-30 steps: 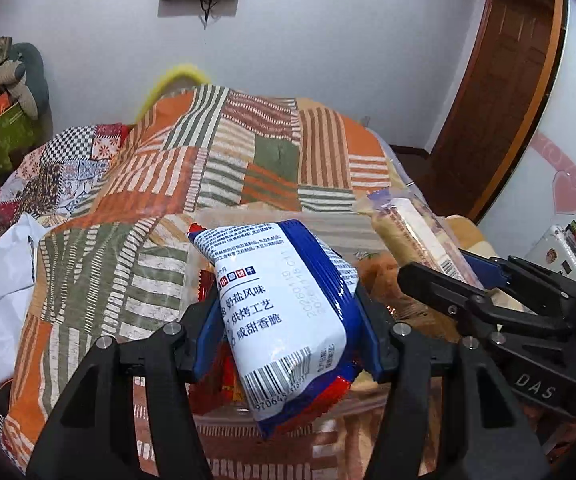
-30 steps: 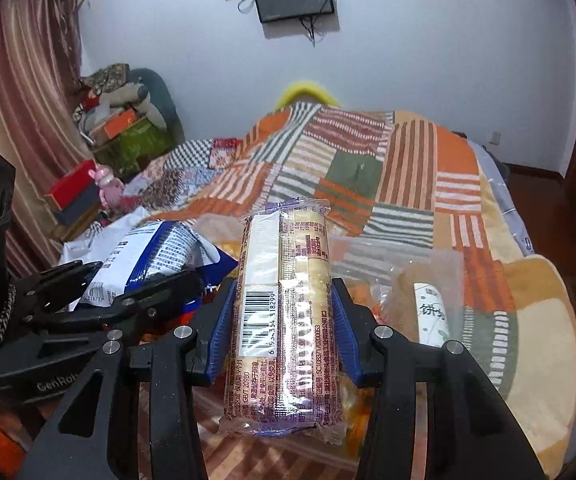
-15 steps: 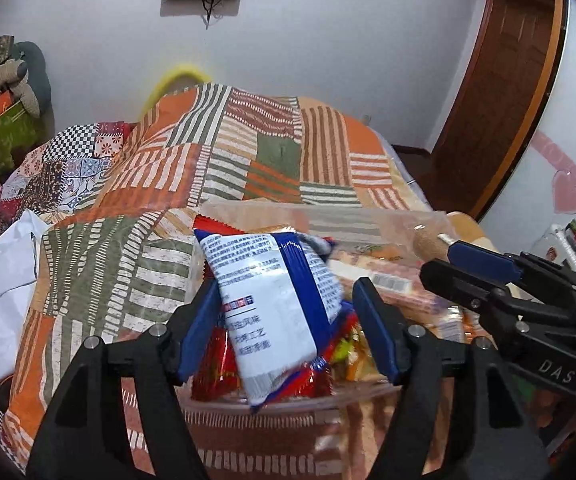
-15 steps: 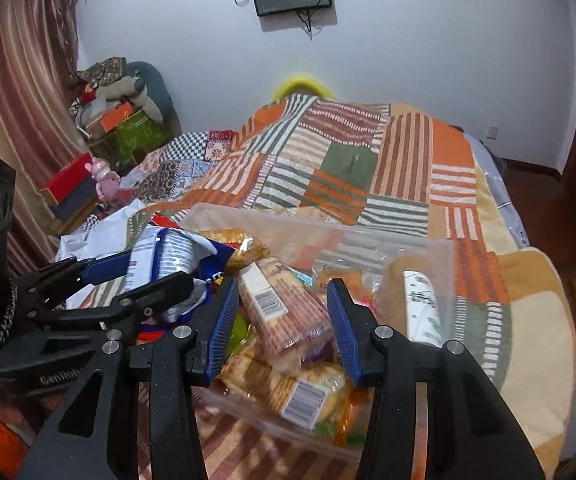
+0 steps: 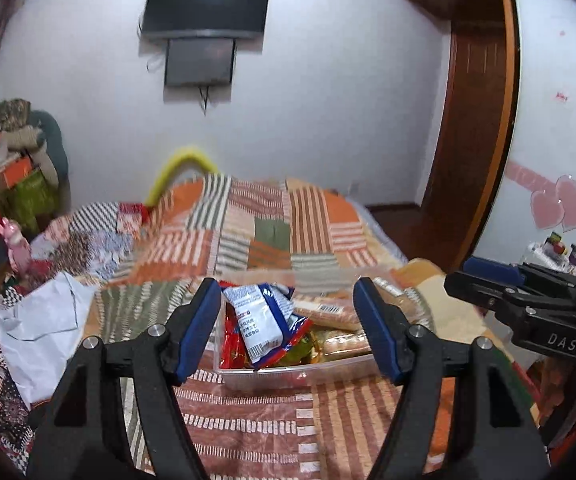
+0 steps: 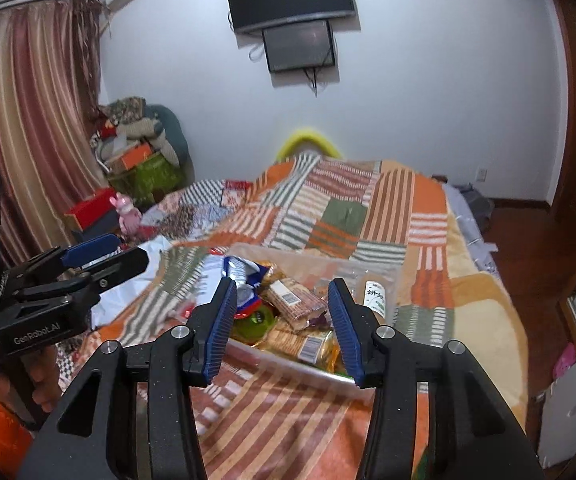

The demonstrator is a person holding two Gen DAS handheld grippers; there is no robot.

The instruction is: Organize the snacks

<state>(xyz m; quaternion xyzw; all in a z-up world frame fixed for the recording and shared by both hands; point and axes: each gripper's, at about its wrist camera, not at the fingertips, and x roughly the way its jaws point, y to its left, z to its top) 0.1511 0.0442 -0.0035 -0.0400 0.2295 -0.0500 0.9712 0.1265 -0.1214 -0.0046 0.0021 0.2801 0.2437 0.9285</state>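
Observation:
A clear plastic box [image 5: 288,376] full of snack packs sits on the striped bedspread; it also shows in the right wrist view [image 6: 383,270]. A blue-and-white snack bag [image 5: 260,320] lies on top at its left. A brown cracker pack [image 6: 293,304] lies in its middle, and also shows in the left wrist view [image 5: 323,312]. My left gripper [image 5: 288,328] is open and empty, pulled back above the box. My right gripper [image 6: 284,326] is open and empty, also back from the box.
A patchwork bedspread [image 5: 272,236] covers the bed. White paper or plastic [image 5: 44,320] lies at the left of the box. Piled boxes and bedding [image 6: 136,160] stand by the far left wall. A wooden door [image 5: 471,128] is at the right.
Both grippers have opened and let go: the blue-and-white bag and the cracker pack dropped into the box. Both grippers then drew back and up from the box.

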